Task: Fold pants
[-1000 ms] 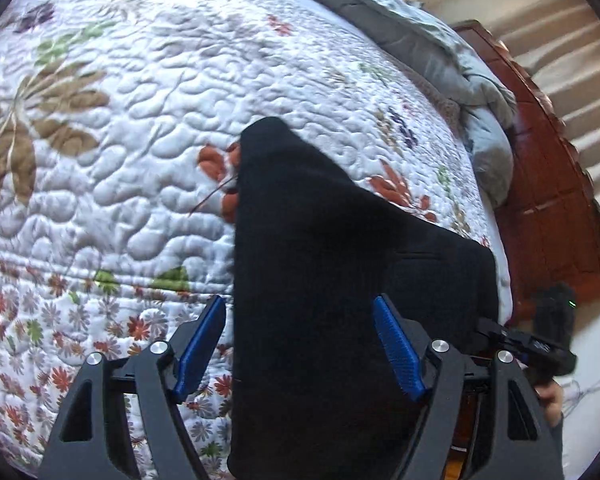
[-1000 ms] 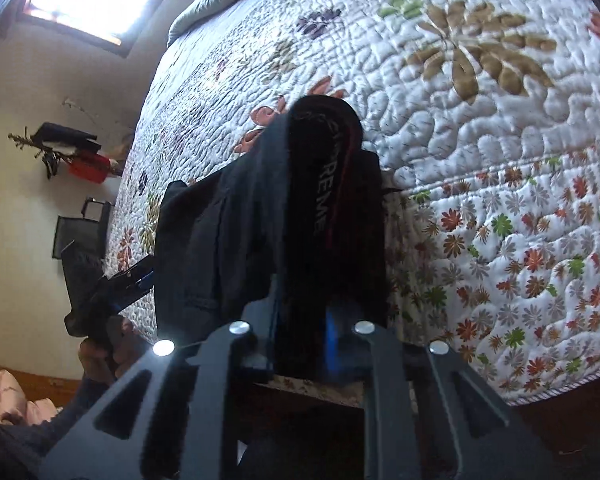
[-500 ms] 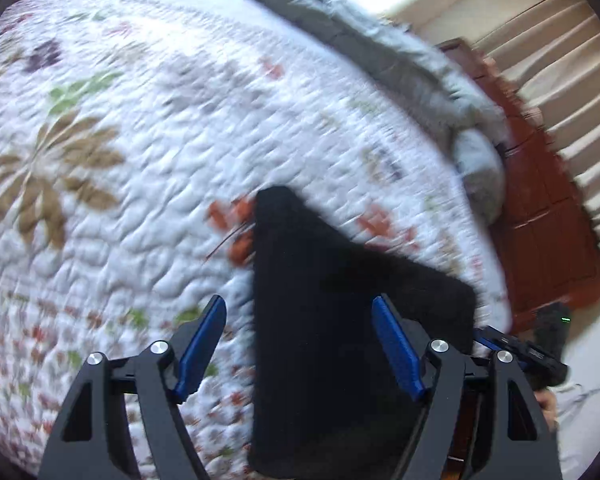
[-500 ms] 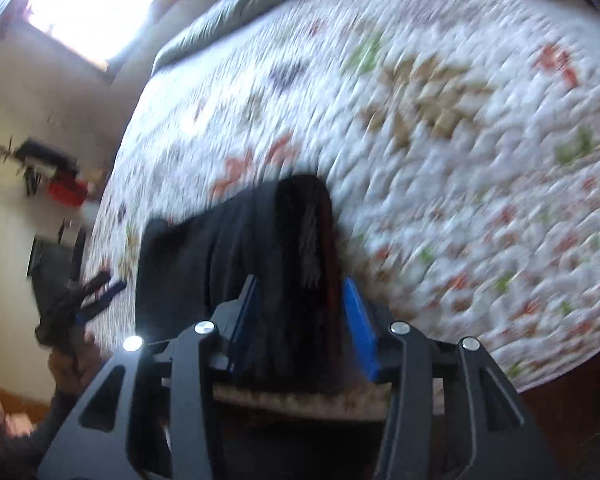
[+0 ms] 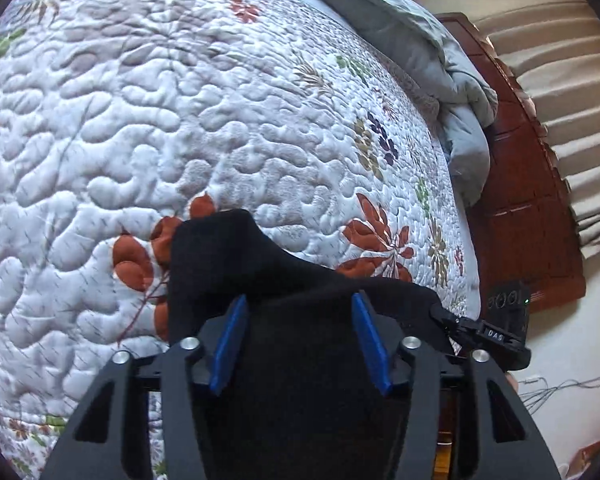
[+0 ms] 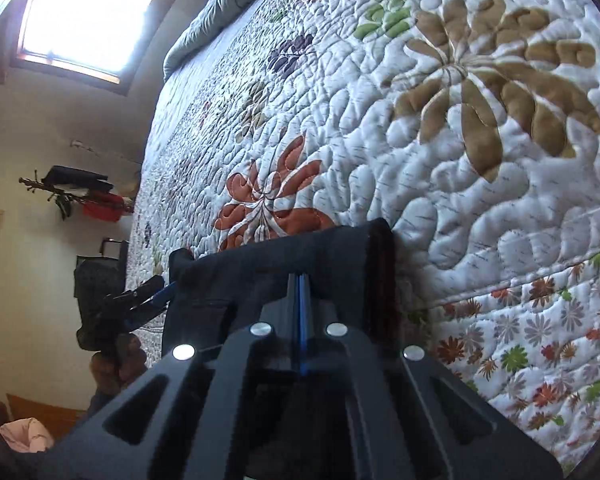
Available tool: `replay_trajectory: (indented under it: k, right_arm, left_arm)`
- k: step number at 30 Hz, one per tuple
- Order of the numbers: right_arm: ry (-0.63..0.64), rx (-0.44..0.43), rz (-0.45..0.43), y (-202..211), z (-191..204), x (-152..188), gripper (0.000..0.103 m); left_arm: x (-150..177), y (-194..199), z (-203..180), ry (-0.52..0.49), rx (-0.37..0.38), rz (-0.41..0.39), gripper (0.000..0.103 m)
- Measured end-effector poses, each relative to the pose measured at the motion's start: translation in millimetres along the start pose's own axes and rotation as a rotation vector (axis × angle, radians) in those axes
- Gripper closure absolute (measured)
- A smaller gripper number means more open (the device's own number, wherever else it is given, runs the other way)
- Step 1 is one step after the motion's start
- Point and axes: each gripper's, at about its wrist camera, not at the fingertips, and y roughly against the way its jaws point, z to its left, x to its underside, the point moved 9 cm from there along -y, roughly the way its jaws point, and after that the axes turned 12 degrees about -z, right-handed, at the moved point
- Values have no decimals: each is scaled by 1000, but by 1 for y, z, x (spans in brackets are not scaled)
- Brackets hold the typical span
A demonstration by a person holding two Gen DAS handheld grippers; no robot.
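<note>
With the black pants [image 5: 300, 360] draped over the near edge of the quilted bed [image 5: 180, 120], the right gripper [image 6: 300, 292] clamped shut on the waistband end and the left gripper [image 5: 298, 340] closing with cloth between its jaws, both ends should travel level so the fold lands square.

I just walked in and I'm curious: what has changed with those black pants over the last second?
The right gripper clamped shut on the black pants; the left gripper is closing around them. Both moved forward over the quilt, which stayed as it was.
</note>
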Motion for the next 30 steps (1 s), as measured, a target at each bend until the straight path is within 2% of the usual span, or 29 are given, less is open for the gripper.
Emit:
replay_trajectory:
  k: [3, 4, 5, 6, 8, 12, 14, 16, 18, 21, 24, 28, 30]
  right_arm:
    - [10, -25, -14, 13, 6, 5, 103]
    - [14, -38, -32, 22, 11, 5, 101]
    - [19, -46, -57, 37, 16, 5, 95]
    - [27, -48, -71, 45, 20, 6, 85]
    - [77, -45, -91, 69, 32, 18, 81]
    - [107, -80, -57, 90, 46, 61, 81]
    - [95, -79, -15, 84, 39, 82, 78]
    - [82, -38, 13, 72, 26, 96, 82]
    - [51, 8, 21, 66, 3, 105, 103]
    - [-25, -21, 0, 68, -12, 104, 103]
    - [-15, 14, -21, 72, -17, 102, 103]
    - [-41, 3, -31, 82, -20, 103, 103]
    - [-16, -3, -36, 90, -12, 103, 91]
  left_arm:
    - [-1, 10, -3, 22, 17, -19, 50]
    - [-1, 17, -7, 9, 17, -31, 45]
    - [-2, 27, -12, -11, 12, -48, 37]
    - [0, 41, -19, -41, 16, -73, 35]
    - [3, 61, -26, -70, 38, -97, 32]
    - [41, 98, -38, -74, 122, -74, 32]
    - [63, 98, -37, -58, 139, -33, 32]
    - [84, 89, -30, -43, 124, 23, 34]
    - [101, 71, -15, -31, 84, 67, 34]
    - [104, 62, -5, -2, 65, 73, 35]
    - [100, 60, -3, 48, 67, 87, 33]
    - [96, 64, -5, 53, 55, 86, 33]
    - [93, 75, -6, 37, 38, 63, 27]
